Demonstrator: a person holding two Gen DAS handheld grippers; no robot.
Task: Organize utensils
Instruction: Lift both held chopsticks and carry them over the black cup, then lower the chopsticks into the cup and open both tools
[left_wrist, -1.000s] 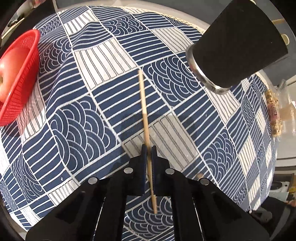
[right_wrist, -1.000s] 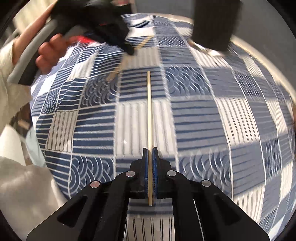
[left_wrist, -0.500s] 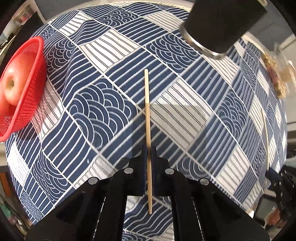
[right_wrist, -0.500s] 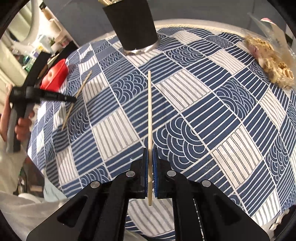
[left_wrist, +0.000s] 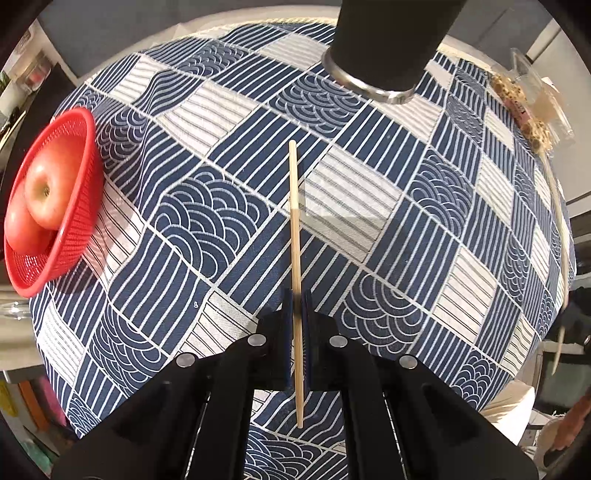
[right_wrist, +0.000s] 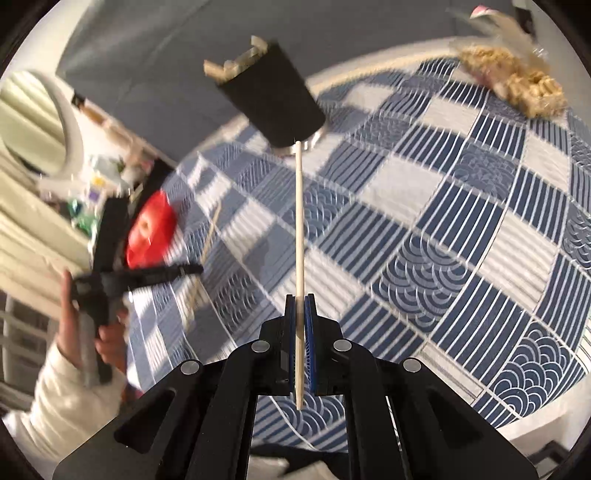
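Observation:
My left gripper is shut on a wooden chopstick that sticks out ahead of the fingers, lifted above the blue-and-white patterned tablecloth. A black utensil holder with a metal base ring stands at the far side. My right gripper is shut on a second chopstick, its tip pointing toward the black holder, which has several pale utensil ends poking from its top. In the right wrist view the left gripper shows at the left, held by a hand, with its chopstick.
A red mesh basket with apples sits at the table's left edge. A clear bag of snacks lies at the far right; the snack bag also shows in the right wrist view. The person's white sleeve is at lower left.
Both grippers have risen from the cloth with their chopsticks. The right one rolled and tilted up, so the holder now sits ahead of its chopstick tip.

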